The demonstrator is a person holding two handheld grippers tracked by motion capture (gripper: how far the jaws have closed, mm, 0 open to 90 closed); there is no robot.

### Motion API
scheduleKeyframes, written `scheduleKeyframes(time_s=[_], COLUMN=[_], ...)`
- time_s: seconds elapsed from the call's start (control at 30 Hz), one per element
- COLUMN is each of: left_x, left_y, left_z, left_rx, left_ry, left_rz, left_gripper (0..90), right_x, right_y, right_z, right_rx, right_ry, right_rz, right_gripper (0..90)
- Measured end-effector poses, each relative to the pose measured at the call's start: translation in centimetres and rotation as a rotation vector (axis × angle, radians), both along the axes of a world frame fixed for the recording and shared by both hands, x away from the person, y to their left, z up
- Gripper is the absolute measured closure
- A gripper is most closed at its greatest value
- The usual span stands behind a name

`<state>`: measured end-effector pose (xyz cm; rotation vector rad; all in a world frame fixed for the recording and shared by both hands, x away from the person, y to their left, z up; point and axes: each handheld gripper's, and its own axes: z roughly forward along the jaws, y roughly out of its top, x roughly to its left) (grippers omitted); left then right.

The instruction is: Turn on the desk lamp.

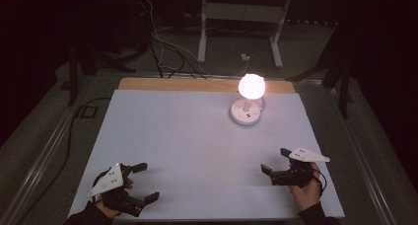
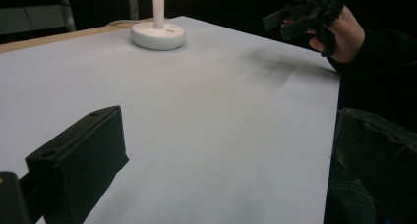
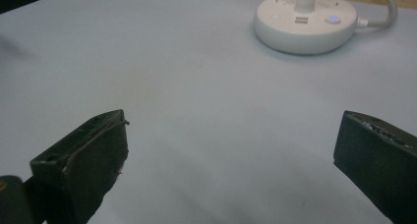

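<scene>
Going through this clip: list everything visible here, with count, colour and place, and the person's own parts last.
lamp: 1, white, lit globe on a stem and round base, far right part of the table.
lamp cable: 1, white, leaving the base toward the far edge.
table: 1, pale blue-white top, wooden strip at the far edge.
cables on the floor: several, dark and white, beyond the table.
frame: 1, white, on the floor behind the table.
left gripper: 1, black, grey plate, near left corner, open.
right gripper: 1, black, grey plate, near right edge, open.
hands: 2, dark sleeves.
</scene>
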<state>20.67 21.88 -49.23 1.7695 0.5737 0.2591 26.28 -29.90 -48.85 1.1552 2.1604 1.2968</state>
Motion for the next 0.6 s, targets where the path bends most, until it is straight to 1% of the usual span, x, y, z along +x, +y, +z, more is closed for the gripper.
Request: scheduleKeyframes(time_s=[0.1,0.13,0.17,0.2,0.23,0.3,0.33,0.37,0.43,0.5,0.6], left_x=[0.0,0.0,-0.1,-0.1,-0.1,-0.1,-0.1,-0.1,-0.1,-0.1,-0.1], left_y=[0.1,0.1,0.1,0.1,0.1,0.2,0.2,0.2,0.1,0.1,0.0], left_z=[0.0,0.0,0.1,0.1,0.1,0.1,0.1,0.1,0.1,0.0,0.0], left_rx=[-0.002,-0.003,-0.004,-0.005,-0.007,-0.006,-0.006,-0.005,-0.003,0.000,0.003], left_ry=[0.000,0.000,0.000,0.000,-0.002,-0.001,-0.002,-0.004,-0.002,-0.002,-0.002], left_rz=[0.001,0.002,0.002,0.003,0.003,0.003,0.003,0.002,0.000,-0.003,-0.004], left_gripper=[0.3,0.3,0.3,0.3,0.3,0.3,0.3,0.3,0.3,0.3,0.3], right_x=[-0.6,-0.8,-0.9,-1.1,-1.2,-1.4,-1.6,-1.6,-1.7,-1.5,-1.3], right_y=[-0.1,-0.1,-0.3,-0.4,-0.5,-0.6,-0.7,-0.8,-1.0,-1.3,-1.7], right_z=[-0.4,-0.6,-0.8,-0.9,-1.1,-1.3,-1.4,-1.4,-1.3,-1.2,-1.1], right_rx=[-0.007,-0.011,-0.014,-0.006,-0.003,-0.027,-0.027,-0.029,-0.046,-0.033,-0.009], right_ry=[0.015,0.027,0.028,0.030,0.042,0.048,0.049,0.044,0.016,-0.007,-0.015], right_rz=[0.000,0.003,-0.001,0.000,0.002,0.005,0.010,0.009,-0.006,-0.017,-0.024], right_gripper=[0.0,0.0,0.0,0.0,0.0,0.0,0.0,0.0,0.0,0.0,0.0])
